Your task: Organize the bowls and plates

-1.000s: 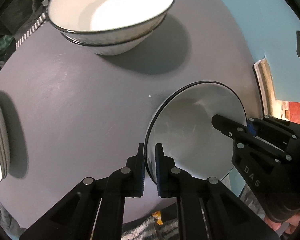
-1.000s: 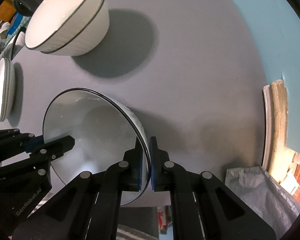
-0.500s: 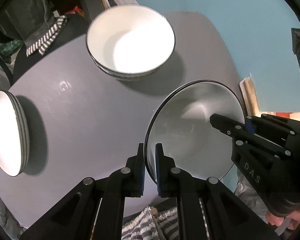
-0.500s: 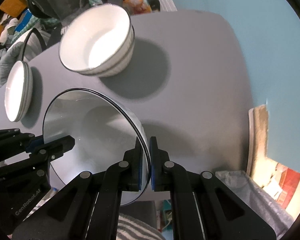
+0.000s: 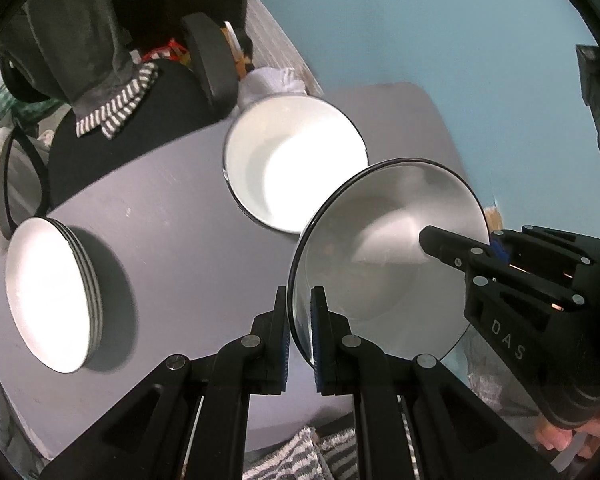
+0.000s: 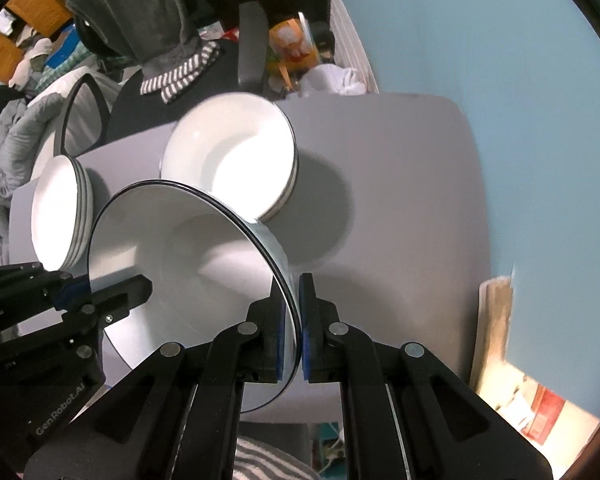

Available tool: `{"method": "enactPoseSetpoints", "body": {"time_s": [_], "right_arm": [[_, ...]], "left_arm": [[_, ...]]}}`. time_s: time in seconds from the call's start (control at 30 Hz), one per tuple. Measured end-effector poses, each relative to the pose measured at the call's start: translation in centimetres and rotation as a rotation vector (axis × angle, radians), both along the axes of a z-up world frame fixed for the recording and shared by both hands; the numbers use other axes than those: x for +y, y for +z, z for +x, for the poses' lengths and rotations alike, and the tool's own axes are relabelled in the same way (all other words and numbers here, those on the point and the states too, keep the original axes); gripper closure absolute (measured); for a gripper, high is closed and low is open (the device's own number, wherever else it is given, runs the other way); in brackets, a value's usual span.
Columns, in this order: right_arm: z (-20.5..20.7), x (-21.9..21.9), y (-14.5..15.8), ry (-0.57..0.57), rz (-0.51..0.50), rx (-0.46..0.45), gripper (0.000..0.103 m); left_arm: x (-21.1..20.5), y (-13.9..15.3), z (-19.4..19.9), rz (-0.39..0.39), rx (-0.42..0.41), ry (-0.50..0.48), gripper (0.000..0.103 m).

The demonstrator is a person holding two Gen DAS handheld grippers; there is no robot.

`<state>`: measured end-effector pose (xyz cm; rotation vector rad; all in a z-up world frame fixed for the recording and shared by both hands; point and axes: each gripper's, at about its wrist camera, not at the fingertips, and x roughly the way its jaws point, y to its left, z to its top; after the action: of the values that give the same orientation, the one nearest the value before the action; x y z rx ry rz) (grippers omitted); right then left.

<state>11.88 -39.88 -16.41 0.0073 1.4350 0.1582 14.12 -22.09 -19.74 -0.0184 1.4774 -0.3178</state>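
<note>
Both grippers hold one white black-rimmed bowl (image 5: 384,256) in the air above the grey table (image 5: 172,248). My left gripper (image 5: 300,312) is shut on its left rim. My right gripper (image 6: 294,312) is shut on its right rim; the bowl also shows in the right wrist view (image 6: 196,264). A stack of white bowls (image 5: 296,164) sits on the table at the back, also seen in the right wrist view (image 6: 228,156). A stack of white plates (image 5: 48,292) sits at the left, and in the right wrist view (image 6: 58,216).
A black chair (image 5: 140,92) draped with grey and striped clothes stands behind the table. A light blue wall (image 6: 500,40) runs along the table's right side. A striped cloth (image 5: 300,456) lies below the table's near edge.
Both grippers have lifted the bowl well up from the table. The stacked bowls and plates now look smaller and farther below, and more of the chair shows.
</note>
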Motion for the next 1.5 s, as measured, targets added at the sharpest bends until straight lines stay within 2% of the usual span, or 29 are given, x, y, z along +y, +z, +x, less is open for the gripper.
{"method": "enactPoseSetpoints", "body": {"time_s": [0.3,0.7,1.5], "right_arm": [[3.0,1.5,0.7,0.039,0.0,-0.005,0.097],[6.6,2.4,-0.6,0.077,-0.004,0.036,0.097],[9.2,2.6,-3.3,0.13,0.002,0.108,0.097]], "left_arm": [[0.5,1.0,2.9,0.013,-0.027,0.052,0.094],[1.2,-0.7,6.4,0.057,-0.004,0.091,0.094],[1.1,-3.8,8.3,0.056,0.077,0.137,0.094]]}}
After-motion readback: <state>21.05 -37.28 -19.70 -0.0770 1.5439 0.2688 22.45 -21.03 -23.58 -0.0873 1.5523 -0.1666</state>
